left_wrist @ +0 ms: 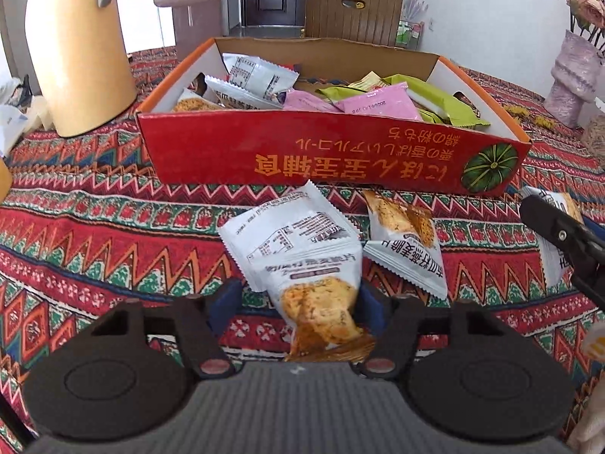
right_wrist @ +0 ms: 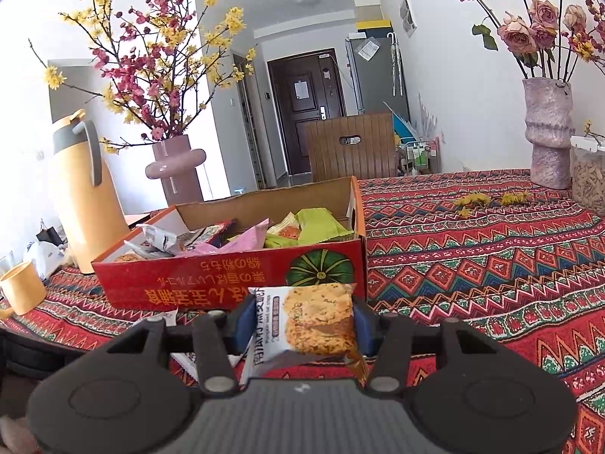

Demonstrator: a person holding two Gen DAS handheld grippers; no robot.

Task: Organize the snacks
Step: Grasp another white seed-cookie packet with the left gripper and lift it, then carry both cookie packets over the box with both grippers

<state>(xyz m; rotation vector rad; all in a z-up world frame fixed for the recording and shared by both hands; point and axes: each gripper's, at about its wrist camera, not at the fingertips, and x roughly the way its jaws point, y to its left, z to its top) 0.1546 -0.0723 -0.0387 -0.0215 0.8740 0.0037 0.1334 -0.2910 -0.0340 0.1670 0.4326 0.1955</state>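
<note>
patterned tablecloth (left_wrist: pixel 94 227) underneath; left gripper (left_wrist: pixel 298 302) pinching oat-crisp packet (left_wrist: pixel 317 302), right gripper (right_wrist: pixel 302 325) clamping another packet (right_wrist: pixel 314 317); red box (left_wrist: pixel 332 151) dead ahead, nearer left.

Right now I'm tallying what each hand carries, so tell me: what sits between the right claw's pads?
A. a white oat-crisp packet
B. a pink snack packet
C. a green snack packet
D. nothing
A: in the right wrist view the right claw has its blue pads pressed on both sides of a white oat-crisp packet, in front of the red snack box.
</note>
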